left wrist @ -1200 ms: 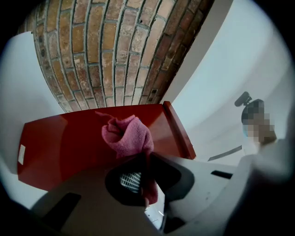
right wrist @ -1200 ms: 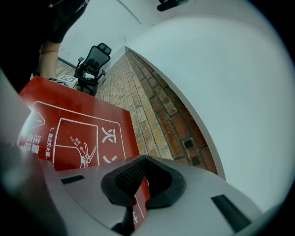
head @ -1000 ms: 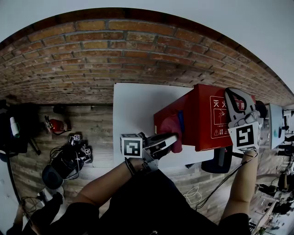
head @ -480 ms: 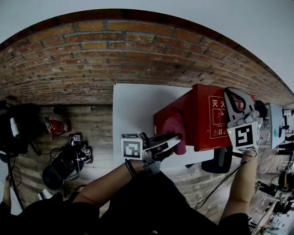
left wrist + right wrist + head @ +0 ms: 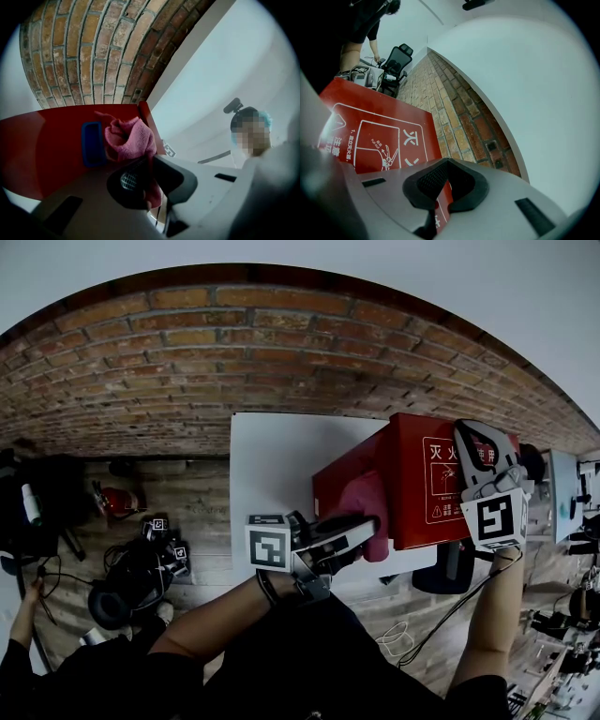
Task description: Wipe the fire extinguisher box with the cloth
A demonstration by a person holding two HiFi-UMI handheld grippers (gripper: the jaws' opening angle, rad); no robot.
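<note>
The red fire extinguisher box (image 5: 417, 474) stands on a white table (image 5: 272, 460). A pink cloth (image 5: 366, 510) lies against its left side, and my left gripper (image 5: 364, 529) is shut on it. In the left gripper view the bunched cloth (image 5: 129, 138) sticks out of the left gripper (image 5: 145, 180), pressed on the red side panel (image 5: 42, 145) next to a blue recessed handle (image 5: 93, 143). My right gripper (image 5: 469, 437) sits at the box's upper right. In its own view the right gripper (image 5: 444, 190) is shut on the thin edge of the box's printed front (image 5: 370, 136).
A brick wall (image 5: 187, 352) rises behind the table. On the wooden floor at the left lie a small red extinguisher (image 5: 117, 498) and dark gear with cables (image 5: 141, 568). An office chair (image 5: 396, 58) and a standing person (image 5: 361, 33) are further along the wall.
My left gripper has slid the cloth up the box's left side, over the blue handle as seen from the head. The right gripper has stayed where it was.
</note>
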